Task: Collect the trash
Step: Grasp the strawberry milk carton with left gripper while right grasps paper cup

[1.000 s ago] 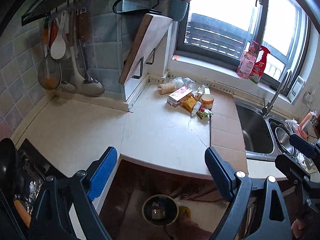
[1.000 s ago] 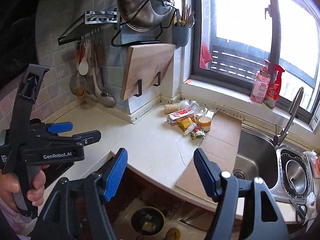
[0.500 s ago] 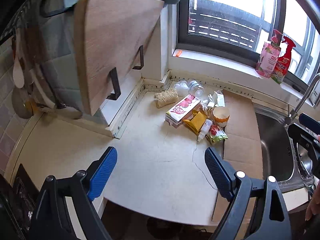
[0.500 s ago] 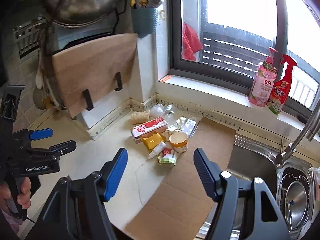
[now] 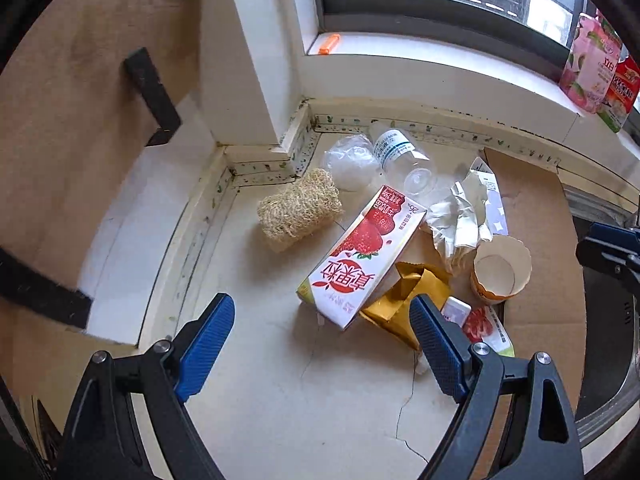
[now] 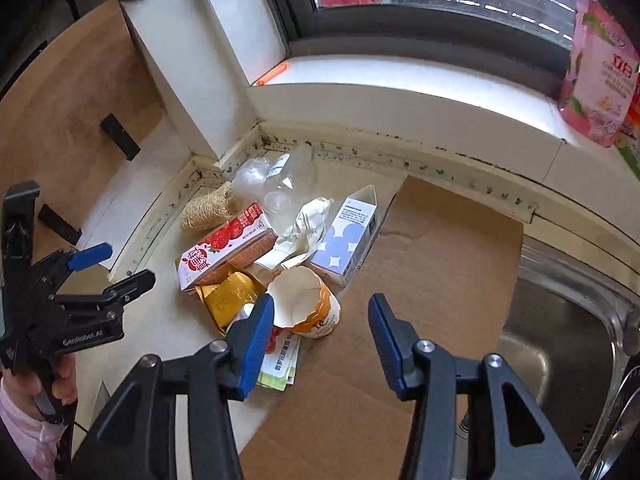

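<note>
Since the trash lay heaped in the counter corner, a pinch on the paper cup [image 6: 306, 304] risked crushing it or dragging the gold wrapper [image 6: 230, 300] along. Right gripper [image 6: 320, 344] was closing, nothing between its jaws yet, cup just ahead. Left gripper [image 5: 320, 344] hung wide open and empty short of the strawberry carton [image 5: 362, 256]. Loofah scrubber [image 5: 298, 210], clear bottle [image 5: 400, 154] and flat cardboard [image 6: 440, 264] crowded the pile; sink [image 6: 560, 320] sat just beside.

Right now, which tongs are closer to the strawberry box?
Left. The left tongs hover wide open right at the strawberry box. The right tongs, closing on nothing, are over by the paper cup.
</note>
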